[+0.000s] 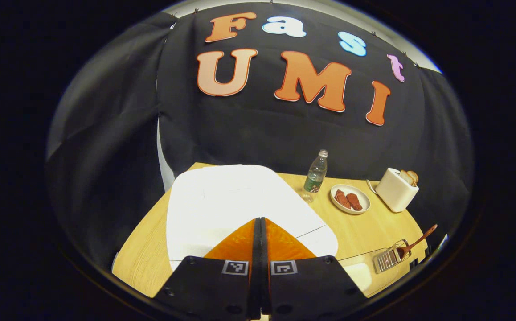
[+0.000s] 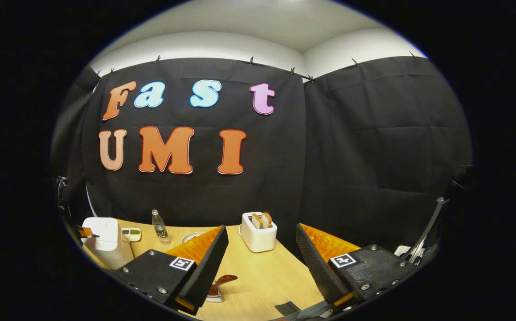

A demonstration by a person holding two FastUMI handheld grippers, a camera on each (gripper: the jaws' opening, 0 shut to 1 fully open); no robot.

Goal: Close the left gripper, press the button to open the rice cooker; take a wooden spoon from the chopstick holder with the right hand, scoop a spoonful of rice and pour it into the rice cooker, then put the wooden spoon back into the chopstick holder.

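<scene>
Overhead, left gripper [image 1: 260, 223] closed above rice cooker [image 1: 240, 200], right gripper [image 2: 261, 249] spread, no legible labels.

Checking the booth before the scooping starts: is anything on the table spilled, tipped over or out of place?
Nothing stands out. The rice cooker, water bottle, toaster with bread and the plate of food all sit upright on the table. The wooden spoon leans in its holder, as expected.

Staged kitchen booth: black cloth wall [image 2: 374, 142], wooden table [image 2: 262, 276], toaster [image 2: 258, 234].
</scene>
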